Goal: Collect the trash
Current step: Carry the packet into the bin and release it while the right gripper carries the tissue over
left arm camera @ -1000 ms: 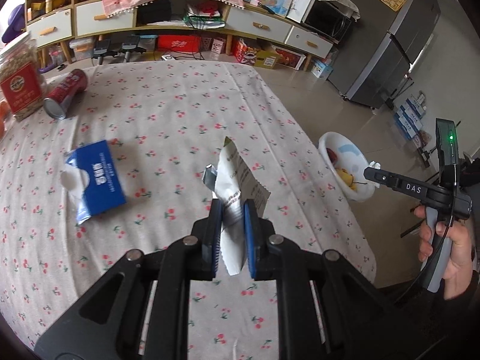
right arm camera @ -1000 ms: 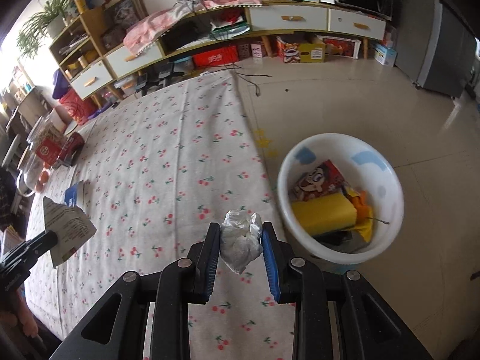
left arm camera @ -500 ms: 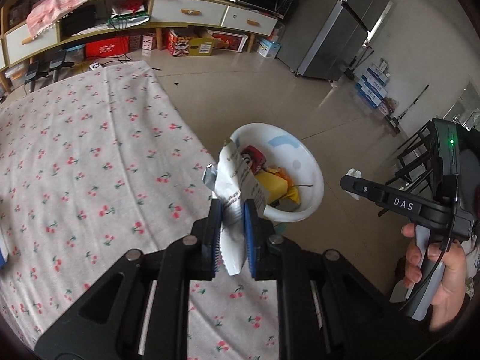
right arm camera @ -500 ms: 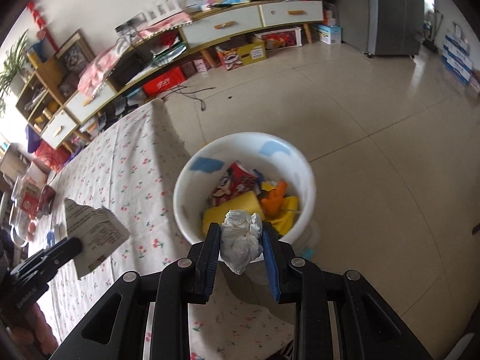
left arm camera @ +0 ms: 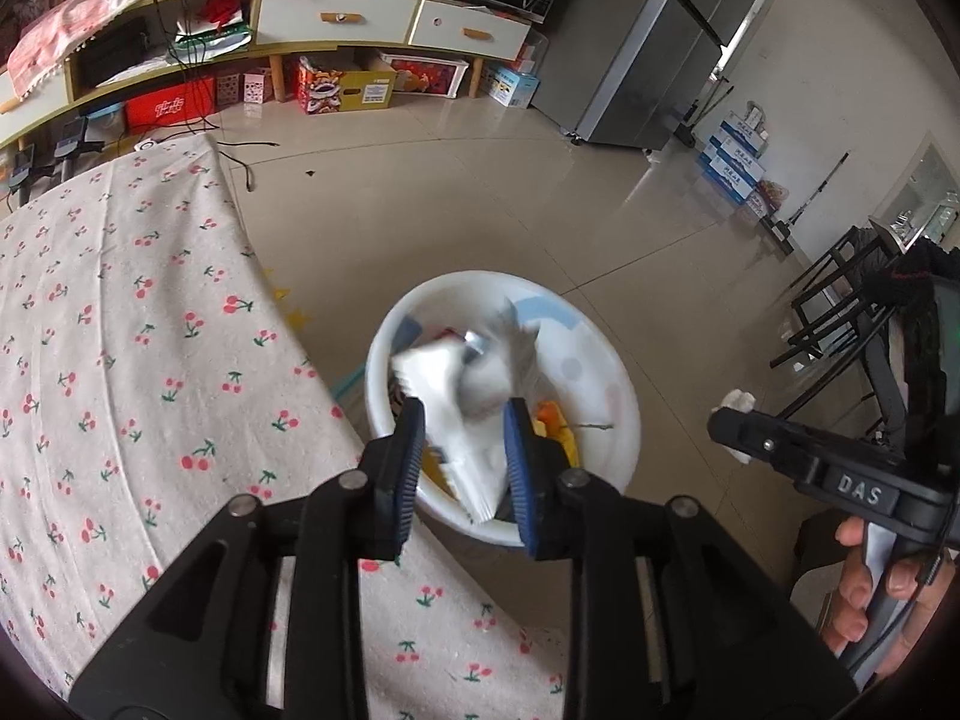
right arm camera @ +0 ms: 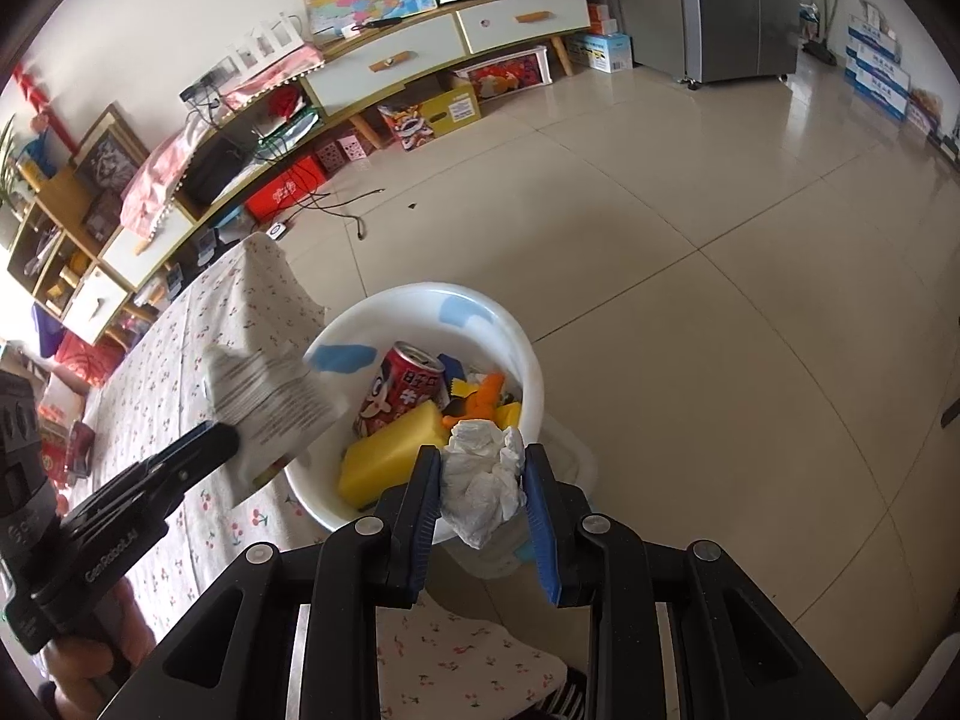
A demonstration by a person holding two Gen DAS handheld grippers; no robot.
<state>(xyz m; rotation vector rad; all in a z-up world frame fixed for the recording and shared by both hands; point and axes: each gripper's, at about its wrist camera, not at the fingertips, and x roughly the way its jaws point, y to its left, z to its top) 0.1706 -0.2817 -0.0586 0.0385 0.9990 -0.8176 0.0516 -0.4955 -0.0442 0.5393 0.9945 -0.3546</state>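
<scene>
Your left tool [left arm camera: 462, 450] was spreading its jaws over the white bin [left arm camera: 612, 384], and the blurred wrapper [left arm camera: 456, 396] hung loose between them, above the trash inside. Your right tool [right arm camera: 483, 474] pinched a crumpled tissue [right arm camera: 480, 474] just over the bin's near rim, beside the cherry-print tabletop [left arm camera: 120, 360], with a red can [right arm camera: 402, 390] and yellow sponge [right arm camera: 390, 450] lying in the bin.
</scene>
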